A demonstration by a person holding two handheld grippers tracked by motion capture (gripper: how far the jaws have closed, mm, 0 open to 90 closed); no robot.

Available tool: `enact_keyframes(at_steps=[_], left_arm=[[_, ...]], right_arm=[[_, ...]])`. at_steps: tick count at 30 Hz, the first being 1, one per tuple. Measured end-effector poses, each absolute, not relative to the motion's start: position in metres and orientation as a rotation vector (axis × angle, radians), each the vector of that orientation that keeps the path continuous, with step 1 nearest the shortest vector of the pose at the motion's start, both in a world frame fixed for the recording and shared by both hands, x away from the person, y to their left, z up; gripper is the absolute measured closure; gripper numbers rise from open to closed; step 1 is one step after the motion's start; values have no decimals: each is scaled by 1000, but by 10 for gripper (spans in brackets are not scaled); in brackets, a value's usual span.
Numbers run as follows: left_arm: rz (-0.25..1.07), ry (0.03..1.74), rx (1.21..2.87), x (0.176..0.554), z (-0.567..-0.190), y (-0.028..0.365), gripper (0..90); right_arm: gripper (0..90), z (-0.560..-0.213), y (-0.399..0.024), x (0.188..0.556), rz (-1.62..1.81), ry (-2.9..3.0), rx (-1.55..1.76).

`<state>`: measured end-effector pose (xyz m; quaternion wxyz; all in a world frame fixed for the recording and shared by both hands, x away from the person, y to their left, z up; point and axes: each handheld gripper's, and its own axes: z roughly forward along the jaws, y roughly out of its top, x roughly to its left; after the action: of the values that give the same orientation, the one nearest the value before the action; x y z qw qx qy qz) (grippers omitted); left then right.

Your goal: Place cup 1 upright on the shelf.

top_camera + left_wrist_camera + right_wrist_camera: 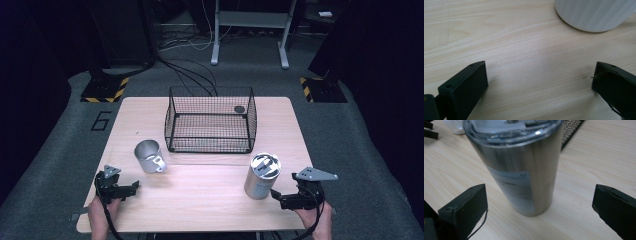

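A steel mug (148,156) with a handle stands on the left of the wooden table (200,200). In the left gripper view its pale rounded base (594,15) shows at the top right. My left gripper (131,188) rests near the front left edge, short of the mug, open with bare wood between its jaws (540,75). A tall steel tumbler (261,176) with a clear lid and a paper label stands at the front right. My right gripper (276,196) is open just in front of it; the tumbler (524,170) stands between and beyond the jaws (540,188), untouched.
A black wire basket (210,148) sits at the table's middle back, with a small dark disc (239,109) in its far right corner. Cables and a grey stand lie on the floor beyond the table.
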<state>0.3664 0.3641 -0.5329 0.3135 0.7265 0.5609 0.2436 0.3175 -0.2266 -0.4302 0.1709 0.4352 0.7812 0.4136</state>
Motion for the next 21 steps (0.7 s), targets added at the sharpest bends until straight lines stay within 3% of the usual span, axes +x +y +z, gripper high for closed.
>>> enact_keyframes(at_steps=[21], left_arm=[[638, 1482, 1915, 366, -533, 364, 1]], right_arm=[[0, -417, -197, 338, 1198, 2233, 1143]])
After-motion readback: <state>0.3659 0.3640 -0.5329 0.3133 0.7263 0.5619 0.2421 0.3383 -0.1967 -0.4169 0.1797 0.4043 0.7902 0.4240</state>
